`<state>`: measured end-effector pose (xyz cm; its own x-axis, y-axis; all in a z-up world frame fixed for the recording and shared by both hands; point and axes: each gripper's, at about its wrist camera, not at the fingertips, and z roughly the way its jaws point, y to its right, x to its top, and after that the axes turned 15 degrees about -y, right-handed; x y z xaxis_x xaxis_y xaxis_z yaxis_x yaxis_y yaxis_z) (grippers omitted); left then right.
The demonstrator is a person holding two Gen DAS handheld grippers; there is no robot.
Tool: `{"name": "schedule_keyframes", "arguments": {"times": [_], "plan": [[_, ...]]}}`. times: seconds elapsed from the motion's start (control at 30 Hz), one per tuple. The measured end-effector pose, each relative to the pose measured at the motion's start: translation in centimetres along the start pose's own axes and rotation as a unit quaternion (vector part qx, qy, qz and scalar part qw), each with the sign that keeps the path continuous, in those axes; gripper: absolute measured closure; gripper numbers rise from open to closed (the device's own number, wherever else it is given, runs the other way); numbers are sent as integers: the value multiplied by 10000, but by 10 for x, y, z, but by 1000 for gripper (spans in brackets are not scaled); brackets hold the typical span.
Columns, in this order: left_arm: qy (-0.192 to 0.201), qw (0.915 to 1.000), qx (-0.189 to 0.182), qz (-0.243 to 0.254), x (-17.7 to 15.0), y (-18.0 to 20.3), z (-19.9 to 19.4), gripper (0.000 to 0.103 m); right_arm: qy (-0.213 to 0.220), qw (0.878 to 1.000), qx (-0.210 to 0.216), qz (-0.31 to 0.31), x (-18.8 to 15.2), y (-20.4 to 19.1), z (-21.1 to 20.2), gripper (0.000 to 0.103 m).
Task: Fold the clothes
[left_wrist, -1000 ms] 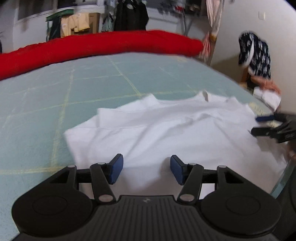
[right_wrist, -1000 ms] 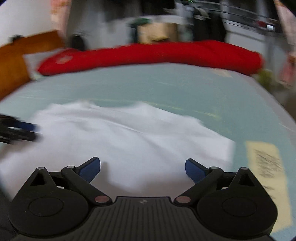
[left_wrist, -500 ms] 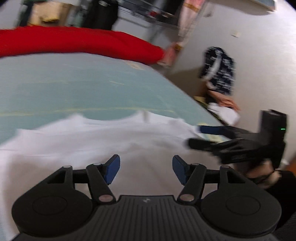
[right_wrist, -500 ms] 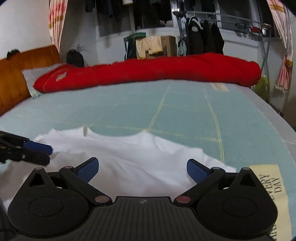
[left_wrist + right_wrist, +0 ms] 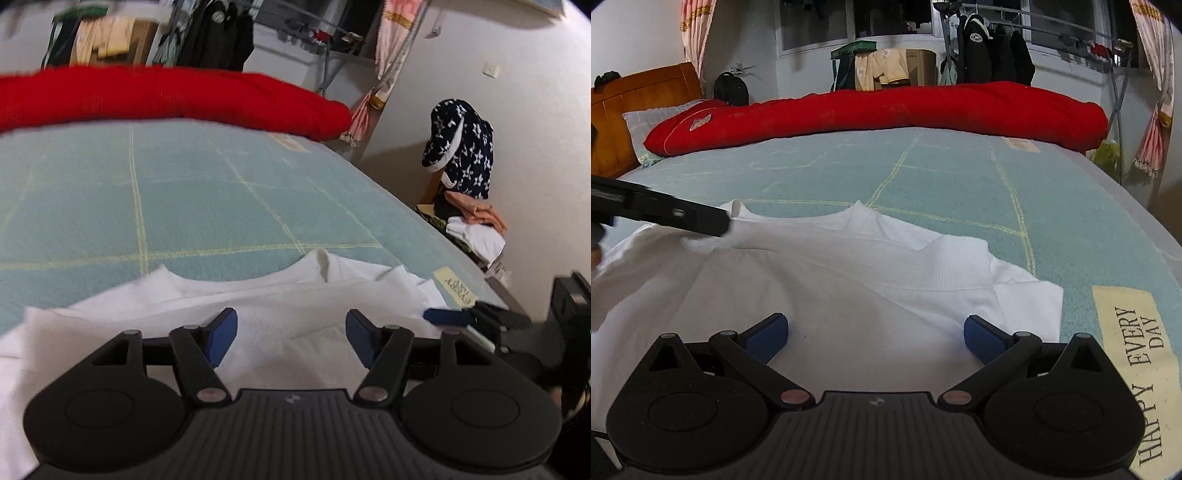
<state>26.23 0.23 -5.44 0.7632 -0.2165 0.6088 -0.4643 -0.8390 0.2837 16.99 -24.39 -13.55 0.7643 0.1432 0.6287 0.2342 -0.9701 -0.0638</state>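
A white garment lies partly folded on the teal bed cover, close to the near edge, neckline toward the red duvet along the far edge. The left gripper hangs over it, jaws apart and just widened, pads clear of the cloth. The right gripper stands wide apart above the garment's right part, near the printed label.
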Motion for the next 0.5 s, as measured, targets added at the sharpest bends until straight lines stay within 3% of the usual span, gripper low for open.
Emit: {"name": "schedule_keyframes", "arguments": {"times": [0.13, 0.23, 0.33, 0.43, 0.5], "plan": [[74, 9982, 585, 117, -17, 3, -22, 30, 112, 9999, -105, -69, 3, -9, -11, 0], [-62, 9966, 767, -284, -25, -19, -21, 29, 423, 9987, 124, -262, 7, -18, -24, 0], [-129, 9905, 1038, -888, -31, -46, -16, 29, 312, 9982, 398, -332, 14, -22, -18, 0], [61, 9831, 1221, -1360, -32, -60, -23, 30, 56, 9998, 138, -103, 15, -13, -6, 0], [75, 9819, 1307, -1370, -30, -56, -31, 30, 33, 10000, -36, 73, 13, -3, -9, 0]]}}
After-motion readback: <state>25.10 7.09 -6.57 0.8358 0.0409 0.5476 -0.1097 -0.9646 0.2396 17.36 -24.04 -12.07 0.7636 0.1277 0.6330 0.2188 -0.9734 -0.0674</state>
